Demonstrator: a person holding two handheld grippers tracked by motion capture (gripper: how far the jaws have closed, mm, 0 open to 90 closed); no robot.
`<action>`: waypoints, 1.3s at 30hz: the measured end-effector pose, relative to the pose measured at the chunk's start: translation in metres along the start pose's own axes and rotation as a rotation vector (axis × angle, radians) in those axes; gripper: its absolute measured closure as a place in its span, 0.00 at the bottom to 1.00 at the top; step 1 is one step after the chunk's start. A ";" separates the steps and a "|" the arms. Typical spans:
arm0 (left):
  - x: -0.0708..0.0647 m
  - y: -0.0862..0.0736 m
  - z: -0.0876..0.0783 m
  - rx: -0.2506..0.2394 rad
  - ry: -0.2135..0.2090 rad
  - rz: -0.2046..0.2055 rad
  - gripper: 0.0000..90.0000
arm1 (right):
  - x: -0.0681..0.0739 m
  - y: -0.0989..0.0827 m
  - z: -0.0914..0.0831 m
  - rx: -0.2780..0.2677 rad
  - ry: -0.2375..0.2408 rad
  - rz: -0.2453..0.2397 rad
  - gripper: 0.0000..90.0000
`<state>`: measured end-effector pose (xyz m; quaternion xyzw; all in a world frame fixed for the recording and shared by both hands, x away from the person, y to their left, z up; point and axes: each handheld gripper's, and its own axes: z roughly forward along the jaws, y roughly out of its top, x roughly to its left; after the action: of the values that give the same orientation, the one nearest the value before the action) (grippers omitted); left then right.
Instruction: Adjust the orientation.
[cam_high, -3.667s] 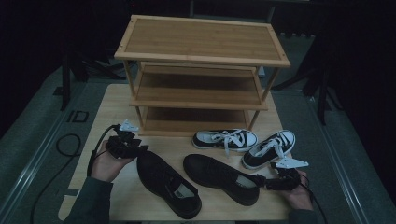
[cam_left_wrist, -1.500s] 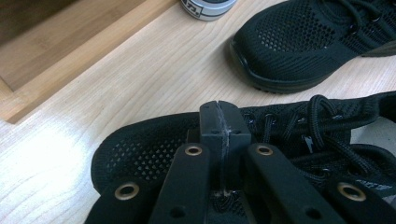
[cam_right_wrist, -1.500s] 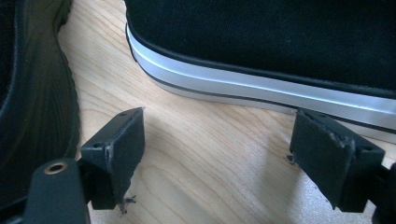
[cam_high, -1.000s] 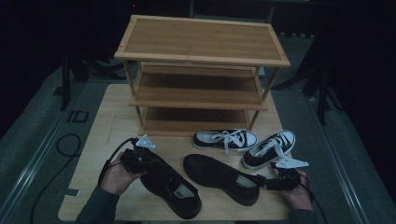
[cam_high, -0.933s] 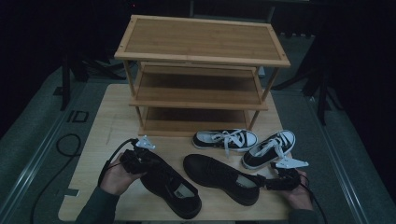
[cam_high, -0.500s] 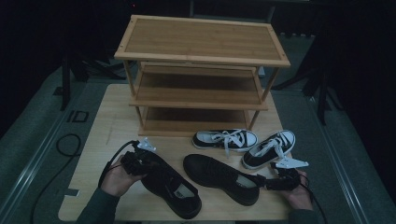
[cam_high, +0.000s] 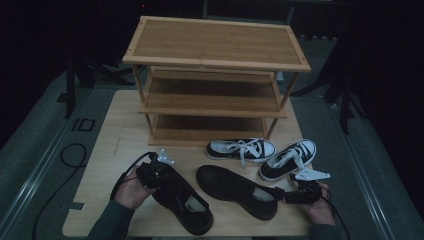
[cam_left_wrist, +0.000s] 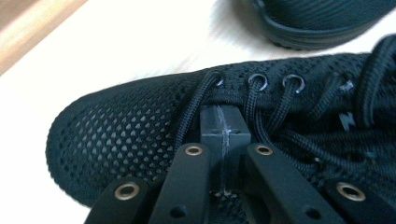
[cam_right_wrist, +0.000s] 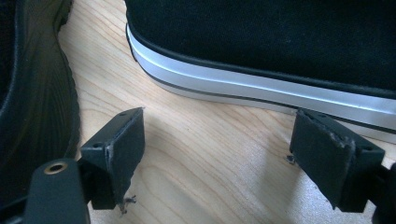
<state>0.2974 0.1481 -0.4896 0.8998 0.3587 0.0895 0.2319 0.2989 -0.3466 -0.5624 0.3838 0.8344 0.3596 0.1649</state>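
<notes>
Black mesh filled most of what we saw past our left gripper (cam_left_wrist: 223, 135), whose jaws were pressed together with no gap between the pads, their tips pushed in under the laces of the left black shoe (cam_left_wrist: 154, 121) near its toe; whether a lace was actually pinched we could not tell. In the high view that left black shoe (cam_high: 186, 202) lay near the front left of the wooden table (cam_high: 115, 130), toe pointing toward the shoe rack (cam_high: 215, 80), and our left gripper (cam_high: 152, 172) rested on its forward end, probably because the laced part offers the best purchase for lifting a soft shoe. Our right gripper (cam_right_wrist: 217, 154) stood wide open with nothing between its pads, only bare table below them; it sat between the heel of the right black shoe (cam_high: 235, 190) and the white-rimmed side of a sneaker (cam_right_wrist: 261, 70). In the high view it hovered just behind that shoe's heel (cam_high: 300, 192), which we judged a ready position for taking the pair together. Two black-and-white sneakers (cam_high: 242, 148) lay nearer the rack, whose three shelves stood bare, likely the destination.
</notes>
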 end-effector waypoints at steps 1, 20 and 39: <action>0.002 0.000 0.000 -0.003 0.000 -0.003 1.00 | 0.000 0.000 0.000 0.000 0.000 0.000 0.20; 0.033 0.018 0.006 -0.016 0.008 -0.039 1.00 | 0.000 0.000 0.000 0.000 0.001 -0.002 0.20; 0.040 0.028 0.002 -0.034 -0.010 -0.056 1.00 | 0.000 0.000 0.000 0.000 0.001 -0.002 0.20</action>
<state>0.3443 0.1570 -0.4783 0.8858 0.3810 0.0845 0.2511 0.2992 -0.3468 -0.5625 0.3825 0.8350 0.3596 0.1648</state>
